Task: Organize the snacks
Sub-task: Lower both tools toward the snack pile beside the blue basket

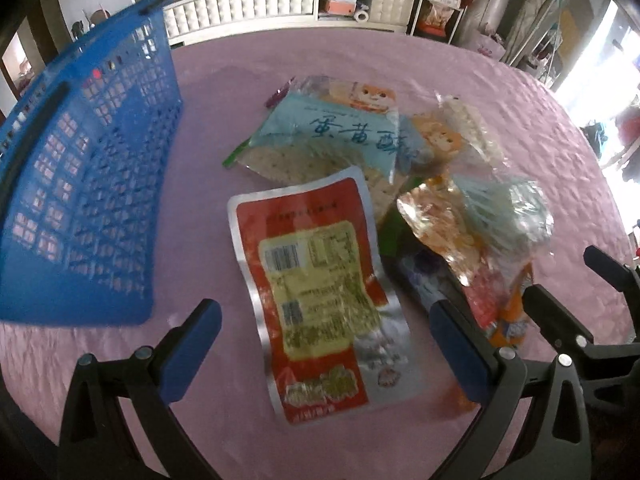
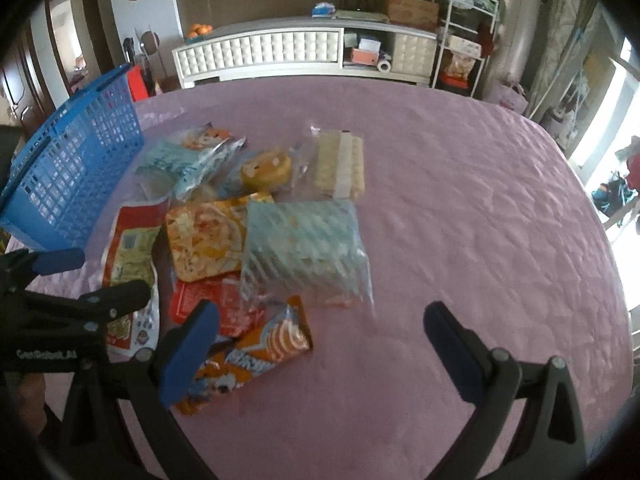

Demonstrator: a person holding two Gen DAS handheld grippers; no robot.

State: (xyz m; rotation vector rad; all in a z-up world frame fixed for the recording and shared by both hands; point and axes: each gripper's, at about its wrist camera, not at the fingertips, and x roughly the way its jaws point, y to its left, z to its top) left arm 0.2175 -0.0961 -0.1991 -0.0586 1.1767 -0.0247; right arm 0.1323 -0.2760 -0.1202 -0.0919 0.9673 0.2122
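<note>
Here I have both tools over the pink quilted tablecloth (image 2: 460, 200), and neither one holds anything. My left gripper (image 1: 326, 344) is spread wide, its blue pads on either side of the red and silver packet (image 1: 316, 304) that lies flat beneath it, barcode side up; I cannot tell whether the pads touch the packet. My right gripper (image 2: 322, 348) is also spread: its left pad sits over the orange wrapper (image 2: 260, 356) at the near edge of the pile, its right pad over bare cloth.

The snacks lie in a loose heap in the middle of the table. I see a pale blue packet with handwritten-style characters (image 1: 324, 136) at the far side, a clear ridged pack of light blue (image 2: 304, 248) on top near the middle, a clear pack of pale wafers (image 2: 340, 164) beyond it, and a gold-orange pouch (image 2: 204, 236) overlapping the red and silver one. The blue lattice basket (image 1: 84, 184) stands to the left of the heap, apart from it; what it holds I cannot see.
</note>
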